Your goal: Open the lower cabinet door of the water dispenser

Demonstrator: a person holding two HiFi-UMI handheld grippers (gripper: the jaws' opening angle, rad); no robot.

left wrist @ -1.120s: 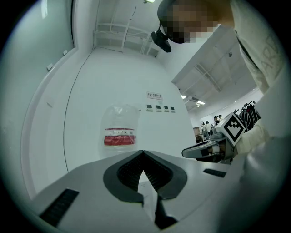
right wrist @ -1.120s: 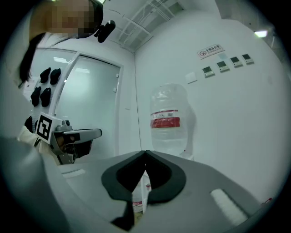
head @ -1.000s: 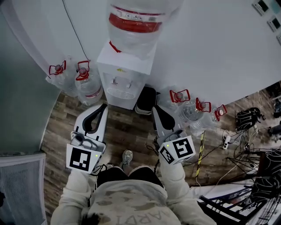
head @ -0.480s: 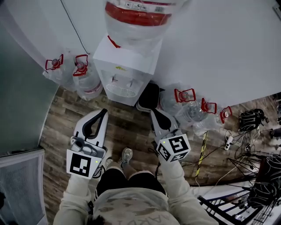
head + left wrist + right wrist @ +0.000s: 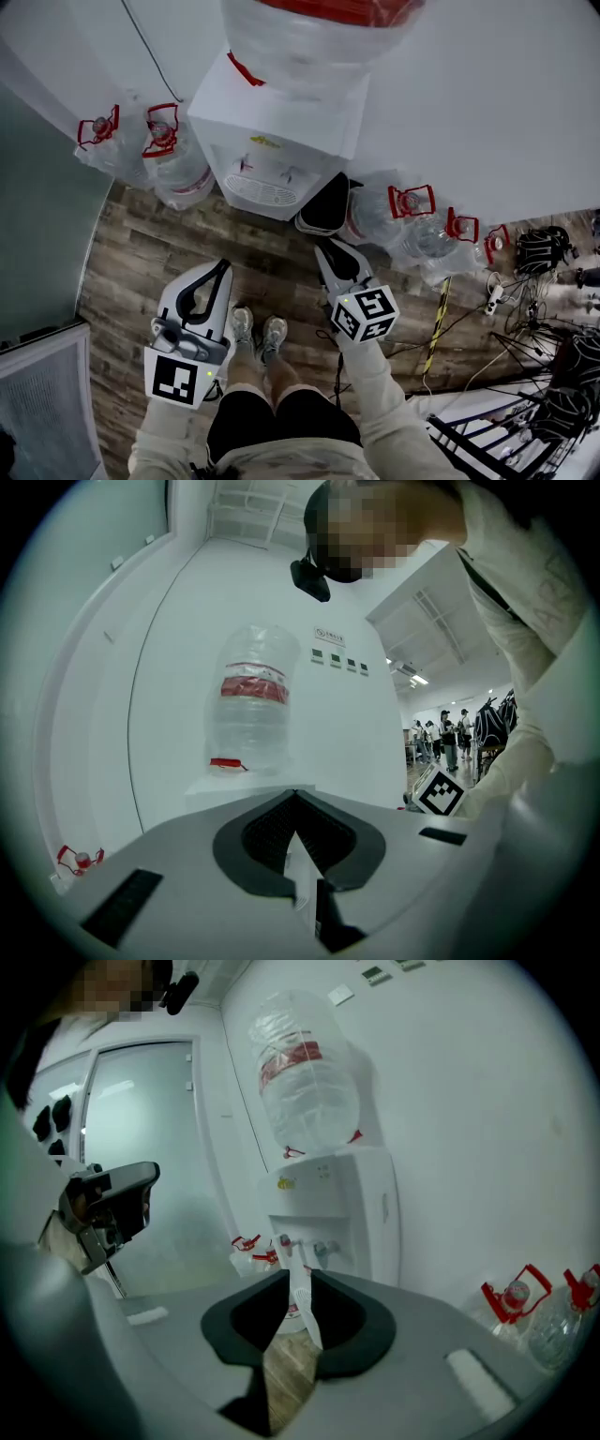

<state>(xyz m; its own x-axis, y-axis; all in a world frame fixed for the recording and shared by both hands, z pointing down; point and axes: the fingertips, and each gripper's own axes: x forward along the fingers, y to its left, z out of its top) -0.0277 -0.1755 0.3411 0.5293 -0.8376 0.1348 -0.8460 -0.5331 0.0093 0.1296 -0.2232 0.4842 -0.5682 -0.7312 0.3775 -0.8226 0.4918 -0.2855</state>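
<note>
The white water dispenser [image 5: 272, 141] stands against the wall with a big clear bottle [image 5: 319, 37] on top. Seen from above, its lower cabinet door is hidden. In the right gripper view the taps and front panel [image 5: 319, 1222] show, and the jaws cover the lower part. My left gripper [image 5: 222, 267] hangs left of my feet, well short of the dispenser, shut and empty. My right gripper [image 5: 326, 251] points at the dispenser's right front corner from a short way off. Its jaws [image 5: 298, 1274] are opening, with a narrow gap and nothing between them.
Spare water bottles with red handles stand left [image 5: 169, 159] and right [image 5: 403, 220] of the dispenser. A black object [image 5: 326, 208] leans by its right side. My feet [image 5: 258, 333] are on the wood floor. Cables and a yellow-black strip [image 5: 436, 328] lie at the right.
Both grippers have sunk lower and now sit nearer my feet in the head view. The dispenser looks larger at the top. The right jaws have parted slightly.
</note>
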